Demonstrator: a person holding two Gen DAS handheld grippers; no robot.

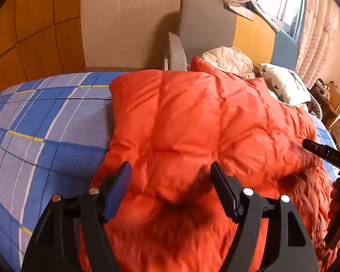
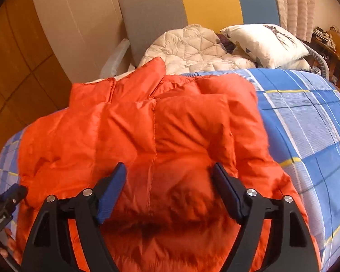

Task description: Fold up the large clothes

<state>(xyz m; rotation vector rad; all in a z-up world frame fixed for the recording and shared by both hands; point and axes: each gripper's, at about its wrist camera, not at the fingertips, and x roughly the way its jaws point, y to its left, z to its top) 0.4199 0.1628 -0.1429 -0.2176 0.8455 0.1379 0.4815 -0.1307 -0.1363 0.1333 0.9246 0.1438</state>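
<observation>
Blue plaid bedding carries the orange puffer jacket across mid-frame, both the left gripper and right gripper gaping above its near fold, probably between folds, so next needs fresh edge grips.

Both my grippers tilt steeply downward, side by side. Left gripper: jaws spread wide, pads pressing nothing. Right gripper: jaws spread wide too, nothing clamped.
</observation>
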